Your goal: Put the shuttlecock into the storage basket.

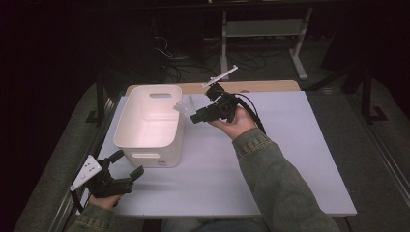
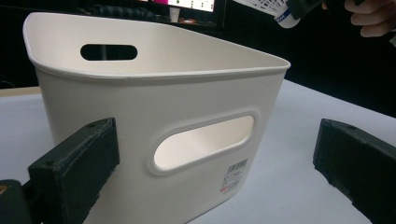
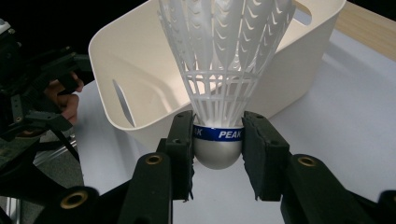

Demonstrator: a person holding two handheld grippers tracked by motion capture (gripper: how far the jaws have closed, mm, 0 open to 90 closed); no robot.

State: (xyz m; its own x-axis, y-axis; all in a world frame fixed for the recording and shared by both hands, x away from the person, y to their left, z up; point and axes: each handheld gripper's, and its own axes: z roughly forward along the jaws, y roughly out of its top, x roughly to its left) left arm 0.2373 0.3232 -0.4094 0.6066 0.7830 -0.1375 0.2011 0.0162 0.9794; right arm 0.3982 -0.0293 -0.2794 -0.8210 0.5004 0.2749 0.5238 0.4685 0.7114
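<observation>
High view first: my right gripper (image 1: 197, 116) is up above the table, just off the right rim of the white bin (image 1: 150, 124), with the shuttlecock (image 1: 184, 107) sticking out of it toward the bin's far right corner. Right gripper view makes the grip super clear: both black pads are clamped on the shuttlecock (image 3: 219, 84) at its rounded cork base, right where the blue band with "PEAK" runs around it. White plastic skirt points up and away from the jaws, and behind it I can see into the bin (image 3: 140, 84), so the birdie is hanging near the bin's edge rather than inside it.

My left gripper (image 1: 123, 169) sits low at the near left corner of the white table (image 1: 290, 159), just beside the bin's front wall. Left gripper view shows its jaws spread wide with nothing between the pads; the left pad is close to the bin (image 2: 154, 107) wall next to the oval handle cutout, but I can't tell if it actually touches. Top right of that view catches the right gripper (image 2: 303, 7) and the shuttlecock (image 2: 271, 7) held up above the bin rim.
</observation>
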